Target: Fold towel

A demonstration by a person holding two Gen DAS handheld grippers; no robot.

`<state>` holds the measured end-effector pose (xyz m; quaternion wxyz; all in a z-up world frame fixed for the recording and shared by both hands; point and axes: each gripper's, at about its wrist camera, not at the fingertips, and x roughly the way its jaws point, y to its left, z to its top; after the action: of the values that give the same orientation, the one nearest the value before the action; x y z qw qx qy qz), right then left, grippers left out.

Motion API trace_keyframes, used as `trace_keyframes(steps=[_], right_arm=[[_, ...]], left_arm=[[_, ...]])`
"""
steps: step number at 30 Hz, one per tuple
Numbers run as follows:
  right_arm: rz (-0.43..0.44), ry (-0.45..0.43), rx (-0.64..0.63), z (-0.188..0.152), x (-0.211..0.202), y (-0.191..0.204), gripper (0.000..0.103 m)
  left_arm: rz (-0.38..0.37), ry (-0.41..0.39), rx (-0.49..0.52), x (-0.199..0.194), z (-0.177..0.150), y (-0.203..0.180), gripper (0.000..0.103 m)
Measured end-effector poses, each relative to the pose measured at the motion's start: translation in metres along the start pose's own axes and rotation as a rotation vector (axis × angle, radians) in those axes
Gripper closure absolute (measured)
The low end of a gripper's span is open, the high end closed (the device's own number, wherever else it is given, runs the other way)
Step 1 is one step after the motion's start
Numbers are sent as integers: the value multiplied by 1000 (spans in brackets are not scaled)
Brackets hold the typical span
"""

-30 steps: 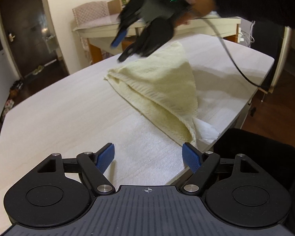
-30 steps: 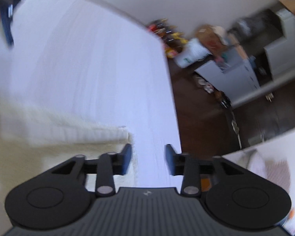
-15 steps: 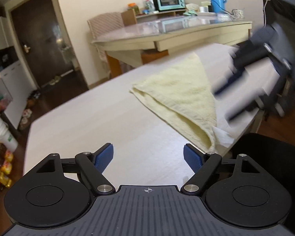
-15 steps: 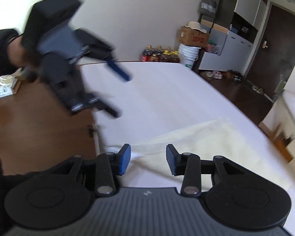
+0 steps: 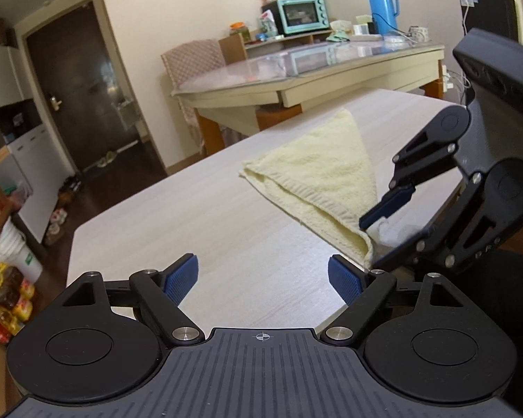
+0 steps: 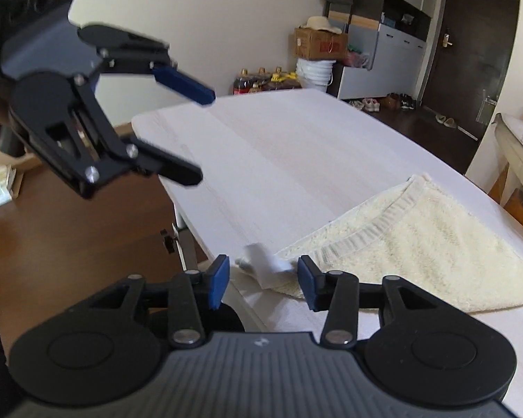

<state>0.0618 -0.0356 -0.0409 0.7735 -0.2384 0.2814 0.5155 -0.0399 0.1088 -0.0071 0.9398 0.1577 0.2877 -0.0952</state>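
1. One pale wooden table is filling most of both views, and its near left half is lying bare.
2. One second table is standing behind it, crowded with a turquoise toaster oven, a blue thermos and jars.
3. One cream towel is lying folded into a triangle on the right part of the pale table, its near corner reaching the table edge, where a white tag is sticking out.
4. One dark door is standing closed beyond an open stretch of dark floor, with buckets and bottles along the wall.
5. Two grippers are working here. The right gripper is sitting at the towel's near corner, its jaws opening; the tag and corner are lying between its pads, which are not pressing them.
6. The left gripper is hovering over bare tabletop with jaws spread wide, holding nothing.
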Motion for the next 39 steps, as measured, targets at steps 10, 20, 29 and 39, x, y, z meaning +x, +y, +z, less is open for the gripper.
trace_keyframes(steps=[10,20,29,39], right_arm=[[80,-6,160,4,14,-22,42],[48,-7,117,-3,7,-24,55],[11,-33,86,-12,3,-23,88],[244,-16,202,-28,-27,-17,89]], left_arm=[[-5,1,-26,5,-7,2,14],[1,12,-40,3,-13,2,13],[0,6,-53,4,-10,5,11],[-10,-14,-1,36,17,19,11]])
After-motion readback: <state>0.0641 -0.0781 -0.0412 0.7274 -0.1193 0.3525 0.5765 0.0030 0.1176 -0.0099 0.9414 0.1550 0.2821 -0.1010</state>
